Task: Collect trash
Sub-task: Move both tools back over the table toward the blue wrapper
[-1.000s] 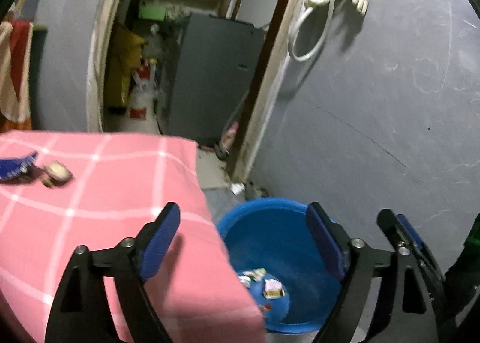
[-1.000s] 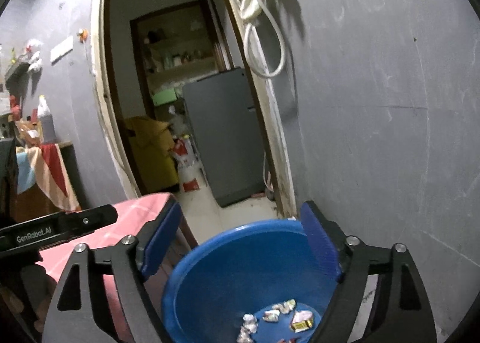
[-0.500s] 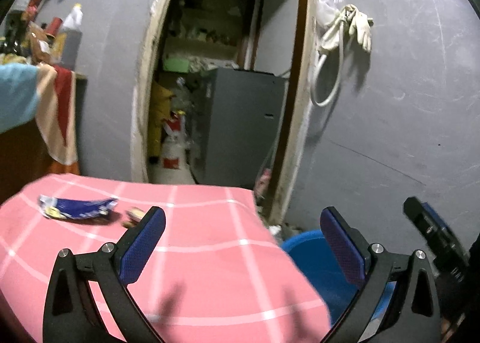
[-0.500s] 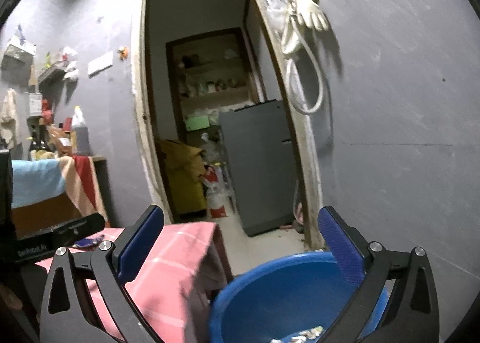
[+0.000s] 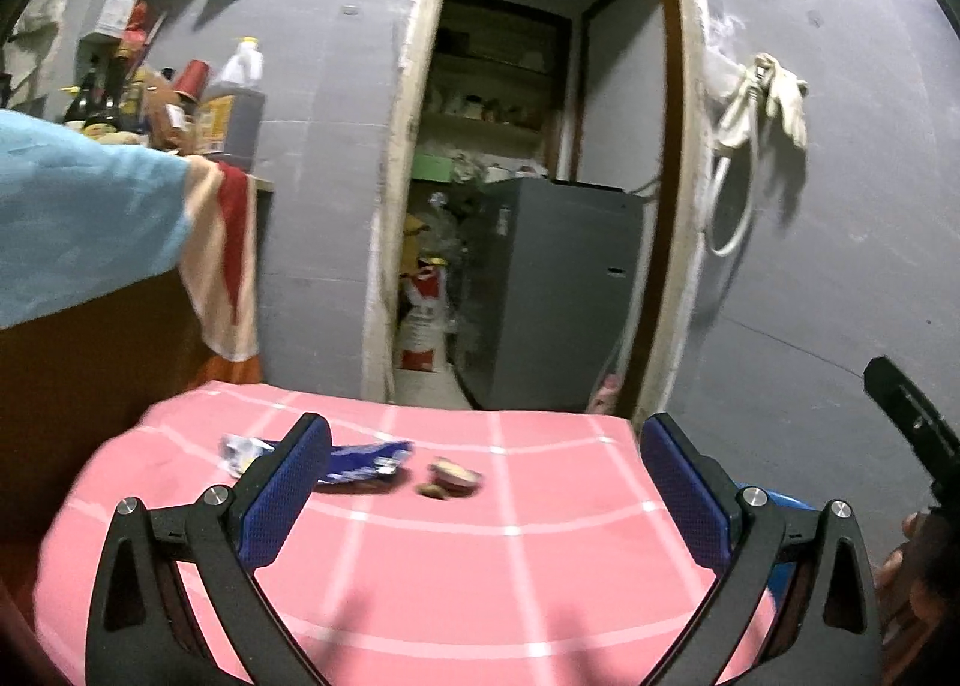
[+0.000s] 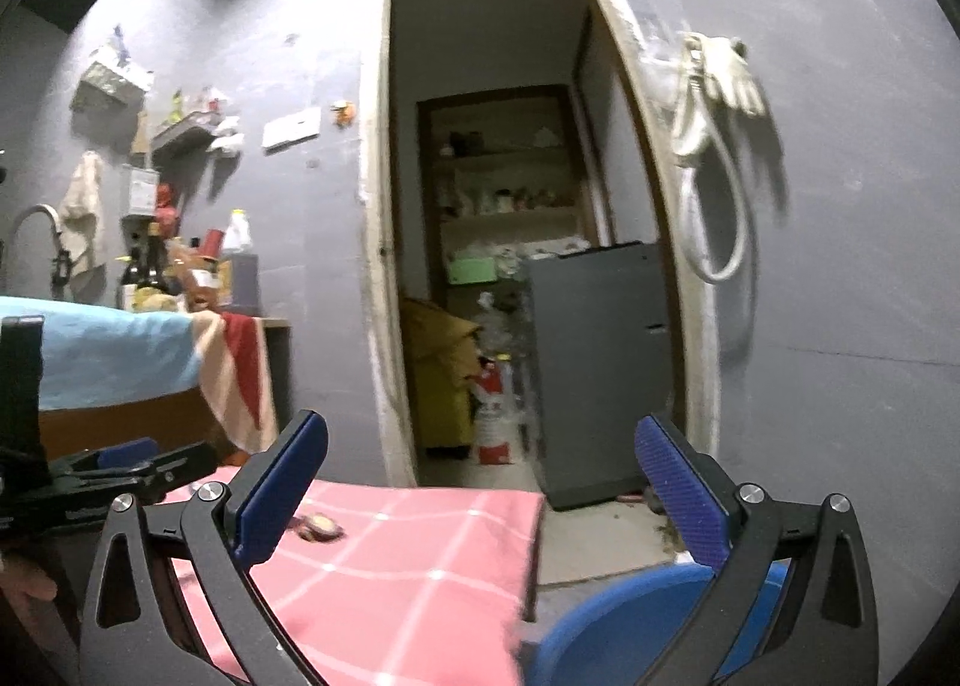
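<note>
Both grippers, left gripper (image 5: 480, 476) and right gripper (image 6: 480, 476), are holding ribbed blue fingers (image 5: 288, 494) wide apart, empty, above the pink checked cloth surface (image 5: 450, 578) where a crumpled blue wrapper (image 5: 360, 461) is lying beside a small round scrap (image 5: 453, 476); a smooth blue plastic basin (image 6: 606, 620) is sitting below.

Blue basin (image 6: 606, 620) cut off; wrapper (image 5: 360, 461) blurred

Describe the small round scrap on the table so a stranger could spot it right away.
Find the pink checked table before the doorway. Two scraps lie near its far edge; the round scrap lies right of the flat blue wrapper. It is small, stubby and tan, not flat and blue.
</note>
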`<action>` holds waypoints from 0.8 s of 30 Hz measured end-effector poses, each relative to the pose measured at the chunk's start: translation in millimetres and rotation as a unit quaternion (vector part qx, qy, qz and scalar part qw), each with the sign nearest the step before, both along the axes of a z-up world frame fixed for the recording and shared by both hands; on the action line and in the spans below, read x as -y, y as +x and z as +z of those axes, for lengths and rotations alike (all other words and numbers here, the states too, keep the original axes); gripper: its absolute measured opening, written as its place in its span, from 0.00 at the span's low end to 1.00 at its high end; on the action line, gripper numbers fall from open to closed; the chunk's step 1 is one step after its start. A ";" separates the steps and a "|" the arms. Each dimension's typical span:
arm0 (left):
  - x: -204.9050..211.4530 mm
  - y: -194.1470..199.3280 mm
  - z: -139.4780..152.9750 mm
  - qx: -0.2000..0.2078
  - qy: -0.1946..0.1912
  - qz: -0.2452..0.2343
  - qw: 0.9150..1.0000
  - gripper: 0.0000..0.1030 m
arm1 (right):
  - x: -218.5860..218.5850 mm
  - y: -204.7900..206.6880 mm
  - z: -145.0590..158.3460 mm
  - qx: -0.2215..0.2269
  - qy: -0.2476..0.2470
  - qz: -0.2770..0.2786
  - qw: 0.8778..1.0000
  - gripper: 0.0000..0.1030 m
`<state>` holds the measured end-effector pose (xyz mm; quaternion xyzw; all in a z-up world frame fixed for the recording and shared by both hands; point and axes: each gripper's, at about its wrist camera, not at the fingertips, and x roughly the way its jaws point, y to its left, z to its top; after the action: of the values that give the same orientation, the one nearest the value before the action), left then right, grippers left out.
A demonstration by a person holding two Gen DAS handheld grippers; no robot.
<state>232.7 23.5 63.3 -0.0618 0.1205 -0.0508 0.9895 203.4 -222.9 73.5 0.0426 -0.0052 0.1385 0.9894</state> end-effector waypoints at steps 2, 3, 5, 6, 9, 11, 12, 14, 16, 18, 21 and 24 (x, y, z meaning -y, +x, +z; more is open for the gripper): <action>-15.1 -0.1 0.3 0.000 0.000 0.013 1.000 0.98 | -10.2 5.3 4.4 0.001 0.000 0.016 1.000 1.00; -21.3 -0.5 -0.3 0.000 0.000 0.017 1.000 0.98 | -15.6 8.9 6.6 0.000 0.001 0.024 1.000 1.00; -36.4 0.5 -0.6 -0.003 0.002 0.028 1.000 0.98 | -26.8 17.8 10.1 -0.004 0.004 0.040 0.999 1.00; -41.8 1.1 -1.1 -0.006 0.003 0.032 0.999 0.98 | -34.7 25.3 11.8 -0.011 0.002 0.049 0.999 1.00; -61.0 8.5 -4.2 -0.022 0.005 0.048 0.999 0.98 | -52.0 44.7 11.6 -0.034 -0.002 0.073 0.997 1.00; -74.1 18.0 -8.1 -0.046 0.006 0.056 0.997 0.98 | -63.0 61.1 8.9 -0.061 -0.007 0.084 0.995 1.00; -80.3 23.3 -10.3 -0.059 0.006 0.059 0.996 0.98 | -68.1 70.2 6.0 -0.078 -0.011 0.089 0.993 1.00; -91.2 34.5 -15.7 -0.089 0.003 0.066 0.994 0.98 | -78.5 89.0 -0.4 -0.113 -0.019 0.098 0.989 1.00; -100.8 43.9 -20.9 -0.115 -0.005 0.070 0.991 0.98 | -88.6 105.2 -8.3 -0.149 -0.028 0.106 0.983 1.00; -110.4 53.7 -27.0 -0.141 -0.015 0.075 0.987 0.98 | -98.1 121.8 -17.2 -0.190 -0.036 0.117 0.974 1.00; -120.4 68.0 -36.6 -0.175 -0.023 0.080 0.981 0.98 | -109.7 141.7 -30.8 -0.248 -0.047 0.127 0.959 1.00; -128.3 82.7 -44.2 -0.203 -0.027 0.081 0.975 0.98 | -117.4 159.1 -42.0 -0.299 -0.049 0.137 0.943 1.00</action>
<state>315.4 151.9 19.1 -0.1073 0.3118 0.0399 0.9432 362.5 -105.5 31.5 0.0336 0.3032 0.2533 0.9180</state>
